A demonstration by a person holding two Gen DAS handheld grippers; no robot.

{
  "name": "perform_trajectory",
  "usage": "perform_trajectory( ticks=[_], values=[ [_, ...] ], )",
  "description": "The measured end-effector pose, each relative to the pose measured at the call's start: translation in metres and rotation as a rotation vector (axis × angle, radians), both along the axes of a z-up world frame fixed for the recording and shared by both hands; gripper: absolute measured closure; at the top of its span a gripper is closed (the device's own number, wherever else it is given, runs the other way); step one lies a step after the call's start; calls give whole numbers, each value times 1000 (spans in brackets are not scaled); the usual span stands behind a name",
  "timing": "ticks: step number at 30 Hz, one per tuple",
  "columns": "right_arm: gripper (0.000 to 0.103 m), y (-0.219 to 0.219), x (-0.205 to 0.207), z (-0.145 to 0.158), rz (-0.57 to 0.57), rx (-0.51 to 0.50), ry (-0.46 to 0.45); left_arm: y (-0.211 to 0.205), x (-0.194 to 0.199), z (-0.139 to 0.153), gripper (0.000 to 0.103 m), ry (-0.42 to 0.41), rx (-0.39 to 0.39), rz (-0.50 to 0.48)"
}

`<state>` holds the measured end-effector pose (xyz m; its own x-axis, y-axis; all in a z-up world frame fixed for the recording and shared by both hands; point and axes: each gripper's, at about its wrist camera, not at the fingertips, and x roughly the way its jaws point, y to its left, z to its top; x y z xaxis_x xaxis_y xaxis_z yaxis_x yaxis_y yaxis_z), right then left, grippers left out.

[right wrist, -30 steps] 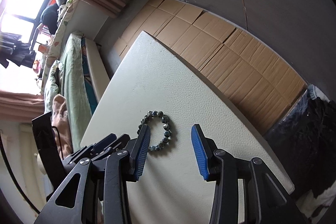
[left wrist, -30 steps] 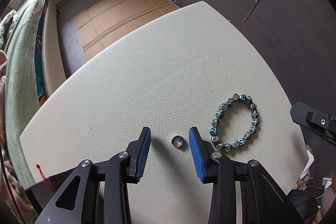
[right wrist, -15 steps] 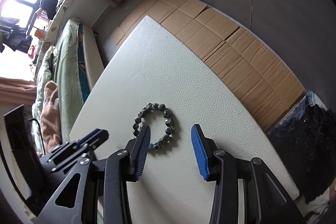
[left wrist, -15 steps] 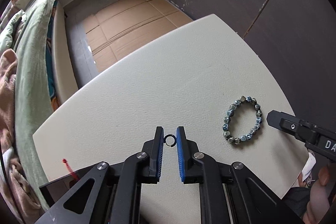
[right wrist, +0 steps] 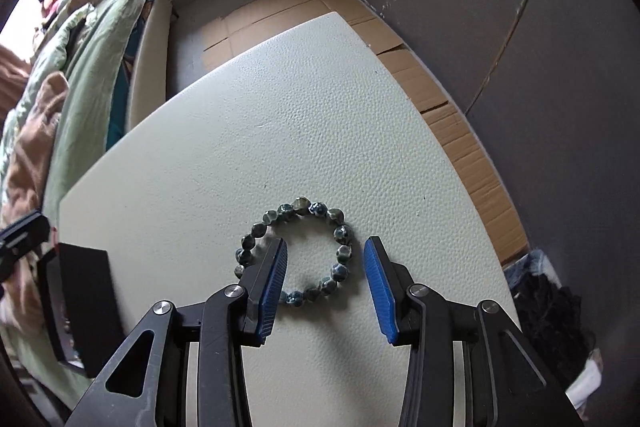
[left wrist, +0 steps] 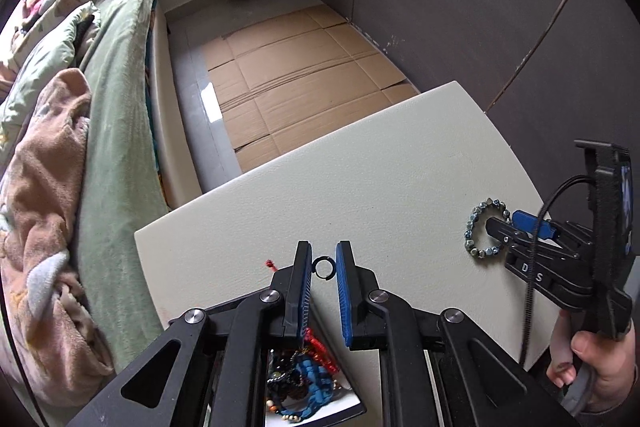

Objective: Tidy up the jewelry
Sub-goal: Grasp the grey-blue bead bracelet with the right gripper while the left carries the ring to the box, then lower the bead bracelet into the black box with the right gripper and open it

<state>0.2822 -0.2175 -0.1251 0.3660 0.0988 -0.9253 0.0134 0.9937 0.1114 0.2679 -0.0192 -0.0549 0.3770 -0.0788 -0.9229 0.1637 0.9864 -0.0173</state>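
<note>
From the left wrist view, our left gripper [left wrist: 323, 269] is clamped on a small dark metal ring [left wrist: 323, 266], pinched between its blue pads so the ring's open face looks back at us, and it is lifted off the cream textured tabletop [left wrist: 380, 183]. Directly below this gripper, at the tabletop's near left corner, sits an open black jewelry box [left wrist: 308, 383] holding a tangle of blue, red and dark beaded pieces; we judge the ring only needs to go down and slightly back toward us to land in it. Well to the right of the box, the round bracelet of blue-grey faceted beads [left wrist: 478, 229] lies flat on the tabletop, with our right gripper [left wrist: 506, 227] reaching over it. From the right wrist view, the right gripper [right wrist: 325, 273] has its jaws spread wide and not gripping: the left pad sits inside the bracelet's [right wrist: 298, 253] loop and the right pad just outside the right-hand arc, so closing should catch that strand. The box's black lid [right wrist: 82, 295] lies far to the left of the bracelet, nearer the left gripper.
</note>
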Motion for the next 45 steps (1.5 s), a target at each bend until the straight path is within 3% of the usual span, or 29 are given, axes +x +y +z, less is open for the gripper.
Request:
perform_trajectory(
  ticks=[3,5,6,9,18,23,25,27,28,35,45],
  values=[
    [63,15,-2,0,37,-113,-26,16,-9,8,90,-14,-4,15],
    [80,22,-3,3,77,-122,-37,28,-15,13,90,-21,-7,30],
    [93,25,-4,3,84,-132,-40,33,-17,14,90,-25,-9,38],
    [93,31,-9,5,95,-161,-62,44,-25,17,90,-31,-11,52],
    [93,37,-32,46,113,0,-180,69,-40,13,90,-19,-27,93],
    [93,50,-52,78,148,95,-254,87,-39,4,89,17,-40,177],
    [93,56,-62,89,161,129,-277,92,-41,3,77,11,-44,190],
    [93,64,-66,98,179,168,-303,97,-45,3,21,5,-64,193],
    [93,67,-69,103,190,187,-315,99,-47,5,13,-9,-72,197],
    [93,104,-73,114,269,348,-359,123,-65,17,12,-54,-78,237],
    [93,156,-82,118,393,522,-350,157,-93,28,12,-104,-101,282]
  ],
)
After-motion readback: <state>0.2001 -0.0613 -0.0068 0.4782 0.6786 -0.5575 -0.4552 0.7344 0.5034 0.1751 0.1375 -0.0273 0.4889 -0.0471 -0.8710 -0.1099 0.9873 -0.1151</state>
